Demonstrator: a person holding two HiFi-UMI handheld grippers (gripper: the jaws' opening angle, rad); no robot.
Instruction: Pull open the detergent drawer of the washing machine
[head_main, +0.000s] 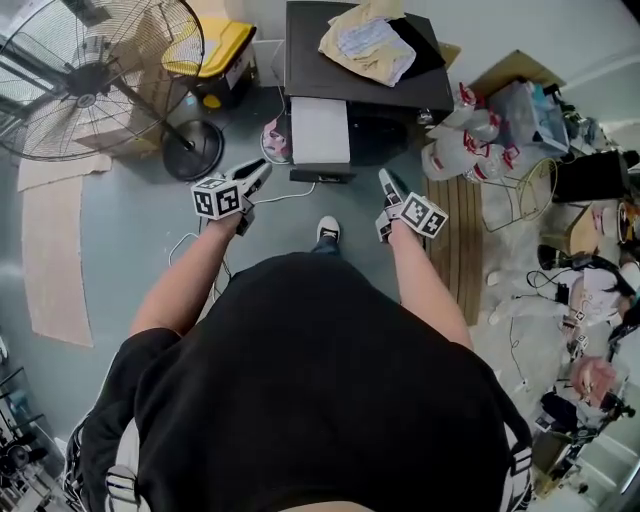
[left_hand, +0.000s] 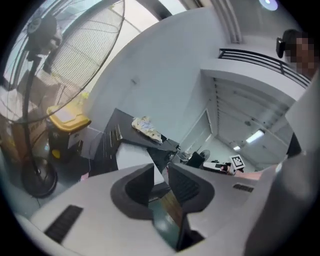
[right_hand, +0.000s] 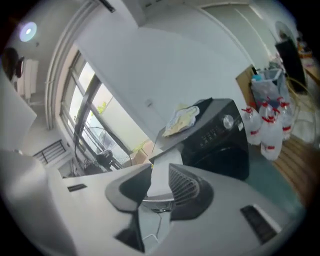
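Note:
The black washing machine (head_main: 400, 85) stands ahead of me with a crumpled cloth (head_main: 368, 45) on its top. Its white detergent drawer (head_main: 320, 130) sticks out of the front at the left, pulled out. My left gripper (head_main: 258, 175) hovers in the air just left of the drawer's front, jaws a little apart with nothing between them. My right gripper (head_main: 385, 182) hovers right of the drawer, also open and empty. In the left gripper view the machine (left_hand: 125, 135) and drawer (left_hand: 131, 156) lie beyond the jaws (left_hand: 161, 175). The right gripper view shows the drawer (right_hand: 161, 175) behind the jaws (right_hand: 160, 184).
A large standing fan (head_main: 90, 80) and a yellow-lidded box (head_main: 215, 50) are left of the machine. Several plastic bottles (head_main: 470, 140), a wooden pallet (head_main: 455, 230) and clutter fill the right. A cable (head_main: 290, 192) lies on the floor, and my shoe (head_main: 327, 232) is below the drawer.

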